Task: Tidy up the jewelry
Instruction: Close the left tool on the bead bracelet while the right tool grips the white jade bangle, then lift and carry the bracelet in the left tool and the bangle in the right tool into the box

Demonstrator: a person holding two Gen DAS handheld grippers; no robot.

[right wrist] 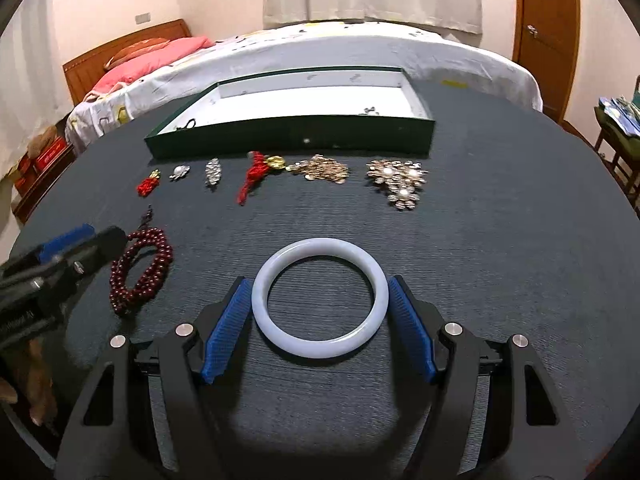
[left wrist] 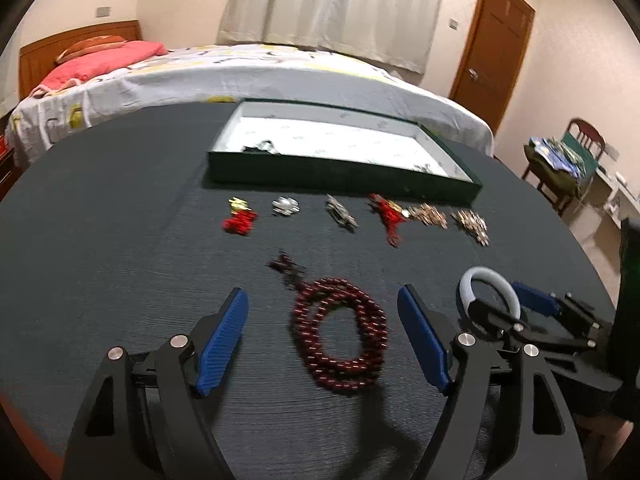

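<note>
Blue ribbed pads lined both grippers. The right gripper (right wrist: 320, 308) hung low over the dark round table (right wrist: 500, 260), jaws around a pale white bangle (right wrist: 320, 302) lying flat; the pads sat right at its left & right edges, but whether they pressed or only flanked it I couldn't tell. The left gripper (left wrist: 322, 316) stood spread wide, w/ a coiled dark-red bead strand (left wrist: 340, 344) on the table between its fingers, clear of both pads. Bangle lay just right of the beads, approx. level w/ them.

Farther back ran a row of small pieces, left to right in the right wrist view: a red-and-gold charm (right wrist: 148, 185), a silver pearl brooch (right wrist: 179, 171), a long crystal brooch (right wrist: 212, 173), a red knotted tassel w/ a gold disc (right wrist: 256, 178), a heap of gold coin-like links (right wrist: 320, 169) & a big flower brooch w/ pearls (right wrist: 398, 180). All were apart from each other except tassel & gold heap, which nearly touched.

Behind the row sat a shallow dark-green tray (right wrist: 292, 136) w/ white lining, holding a couple of small dark bits near its corners, too small to name. Beyond the table: a bed (right wrist: 320, 56) w/ a pink pillow, curtains, a wooden door.
</note>
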